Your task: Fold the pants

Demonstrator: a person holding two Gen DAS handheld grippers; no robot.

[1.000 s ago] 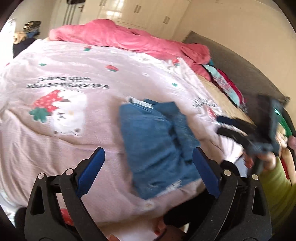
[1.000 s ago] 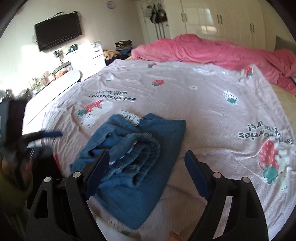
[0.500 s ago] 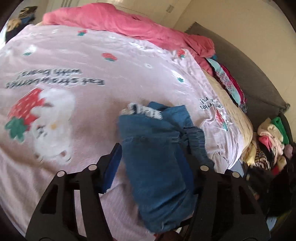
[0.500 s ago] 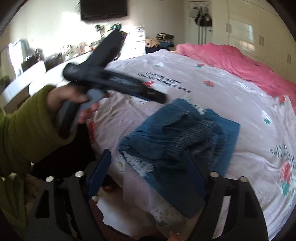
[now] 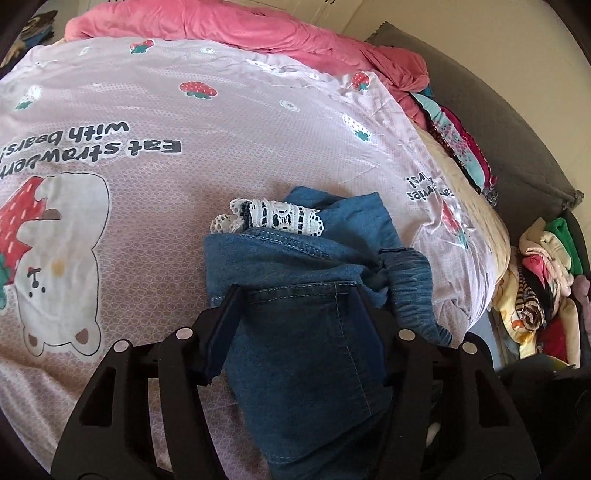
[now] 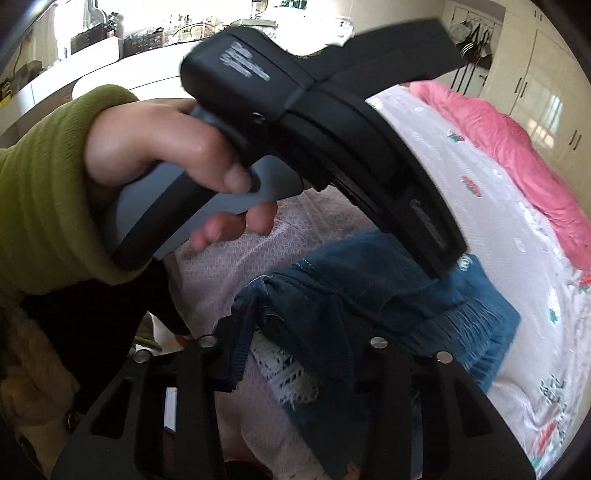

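Landmark: folded blue denim pants (image 5: 295,332), lace-trimmed, lying on pink strawberry-print bed cover (image 5: 147,229) near bed's front edge.

- Left gripper (image 5: 295,306): nearest; fingers spread, straddling bundle's near end w/ denim between pads. Clamped or not: cannot tell.
- Right gripper (image 6: 306,332): fingers spread either side of pants' gathered edge; grip also unclear.
- Pants, handling (est.): soft, floppy, moderately heavy; layers prone to slide apart. Best hold: thick seam or waistband, pinching all layers.
- White lace trim (image 5: 273,218): at pants' far end.
- Pink duvet (image 5: 258,33): well beyond pants.
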